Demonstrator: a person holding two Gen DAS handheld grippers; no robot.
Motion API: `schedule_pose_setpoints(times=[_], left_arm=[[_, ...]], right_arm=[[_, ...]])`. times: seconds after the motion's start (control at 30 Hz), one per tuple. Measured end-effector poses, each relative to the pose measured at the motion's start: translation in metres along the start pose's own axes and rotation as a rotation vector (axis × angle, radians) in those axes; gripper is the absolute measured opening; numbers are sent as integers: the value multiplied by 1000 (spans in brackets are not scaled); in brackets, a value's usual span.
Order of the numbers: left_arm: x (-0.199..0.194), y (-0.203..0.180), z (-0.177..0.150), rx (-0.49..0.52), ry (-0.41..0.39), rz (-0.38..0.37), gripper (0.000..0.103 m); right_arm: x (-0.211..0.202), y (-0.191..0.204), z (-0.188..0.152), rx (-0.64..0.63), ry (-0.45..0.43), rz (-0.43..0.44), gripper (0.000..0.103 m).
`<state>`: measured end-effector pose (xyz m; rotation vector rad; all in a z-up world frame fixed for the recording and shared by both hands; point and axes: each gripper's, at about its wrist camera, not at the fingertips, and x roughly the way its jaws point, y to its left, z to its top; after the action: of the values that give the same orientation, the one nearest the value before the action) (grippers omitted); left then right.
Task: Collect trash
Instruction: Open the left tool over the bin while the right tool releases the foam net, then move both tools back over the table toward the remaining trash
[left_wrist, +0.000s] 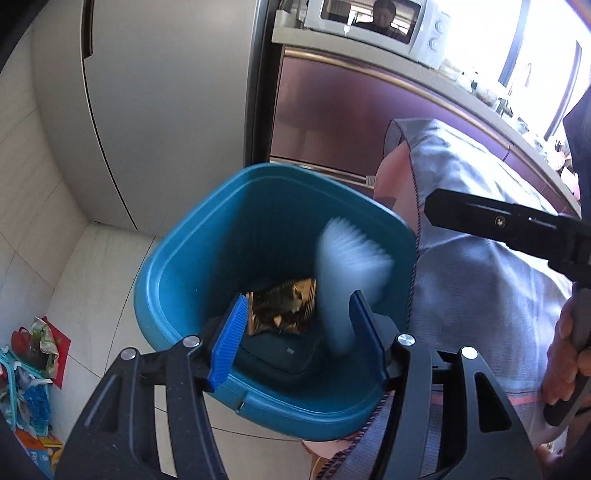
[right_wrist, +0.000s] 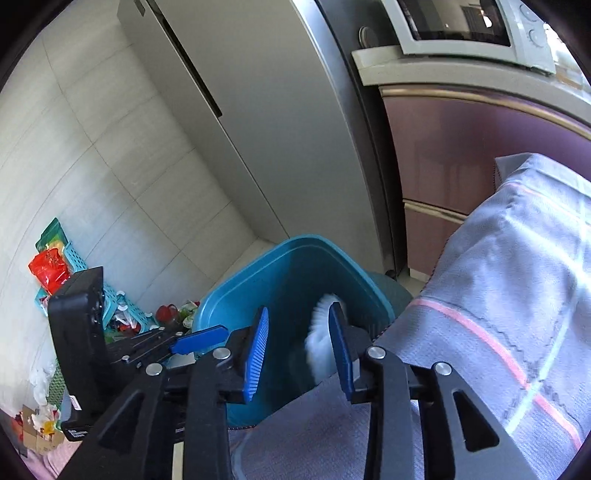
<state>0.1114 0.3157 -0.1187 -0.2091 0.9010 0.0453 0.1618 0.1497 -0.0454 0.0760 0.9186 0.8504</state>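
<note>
Below, a blue trash bin (left_wrist: 207, 258) is standing on a pale tiled floor (left_wrist: 92, 266), filling the centre of the left wrist view. The left gripper (left_wrist: 295, 332) is hovering over the bin's mouth with its blue pads (left_wrist: 229, 339) spread wide apart, gripping nothing. Between them, toward 2 o'clock, a pale ridged paper cup (left_wrist: 347, 280) is showing inside the bin as a motion-blurred shape, touching neither pad as far as can be told. At the bin's bottom, near 12 o'clock from the gripper, a crumpled gold and black snack wrapper (left_wrist: 284, 310) is lying.

In the right wrist view the right gripper (right_wrist: 299, 347) is also pointing into the bin (right_wrist: 236, 306), its pads parted and holding nothing, with the blurred white cup (right_wrist: 319, 343) just beside the right-hand pad. A grey cloth with pink stripes (right_wrist: 517, 295) is draping at 3 o'clock, touching the bin's rim. At 9 o'clock, colourful clutter and a teal basket (right_wrist: 74, 254) are sitting against the wall. A silver refrigerator (right_wrist: 280, 122) is rising at 12 o'clock, a microwave (right_wrist: 461, 33) beside it.
</note>
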Motion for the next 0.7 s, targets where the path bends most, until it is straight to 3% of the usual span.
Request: schedule_pose_setpoints(times=[0.2, 0.4, 0.7], left_arm=[[-28, -16, -2, 22, -79, -14, 65], [-61, -38, -5, 70, -155, -73, 71], [-92, -123, -24, 228, -175, -267, 74]], right_arm=[[-28, -8, -8, -8, -44, 9, 34], [-77, -3, -23, -28, -118, 19, 39], [-173, -29, -62, -2, -264, -65, 43]])
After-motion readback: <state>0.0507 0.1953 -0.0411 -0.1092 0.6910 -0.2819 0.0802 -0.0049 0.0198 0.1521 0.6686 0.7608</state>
